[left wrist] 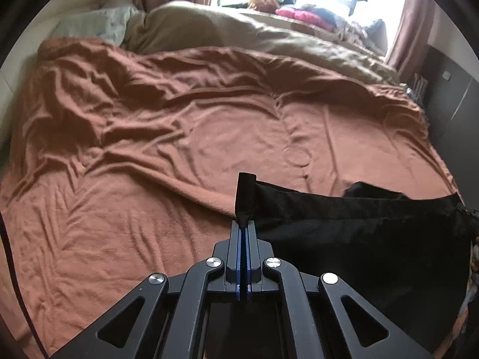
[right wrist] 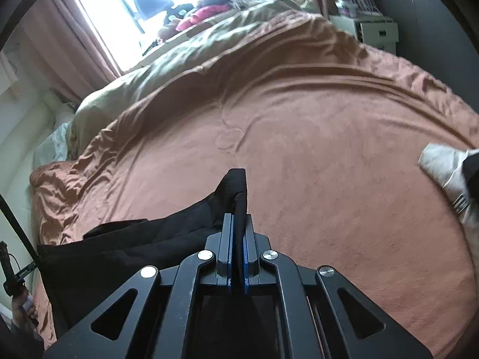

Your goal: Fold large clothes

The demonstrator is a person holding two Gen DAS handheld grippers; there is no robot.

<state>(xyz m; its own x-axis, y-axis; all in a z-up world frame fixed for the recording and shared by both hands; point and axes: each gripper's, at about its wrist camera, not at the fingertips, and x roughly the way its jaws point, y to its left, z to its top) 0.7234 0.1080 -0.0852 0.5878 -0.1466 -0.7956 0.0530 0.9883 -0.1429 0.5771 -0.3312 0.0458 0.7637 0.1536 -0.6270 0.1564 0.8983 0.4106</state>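
A large black garment (left wrist: 359, 233) hangs stretched between my two grippers above a bed with a rust-orange blanket (left wrist: 149, 149). My left gripper (left wrist: 245, 223) is shut on one corner of it; a black tab of cloth sticks up past the fingertips and the rest runs off to the right. In the right wrist view my right gripper (right wrist: 238, 218) is shut on the other corner of the black garment (right wrist: 134, 245), which runs off to the left. The blanket (right wrist: 329, 164) lies below it.
A beige duvet (left wrist: 239, 30) and a pillow (left wrist: 98, 24) lie at the far side of the bed. Clothes (left wrist: 302, 15) are piled by the bright window. A white and black garment (right wrist: 449, 173) lies at the bed's right edge. A white drawer unit (right wrist: 374, 30) stands beyond the bed.
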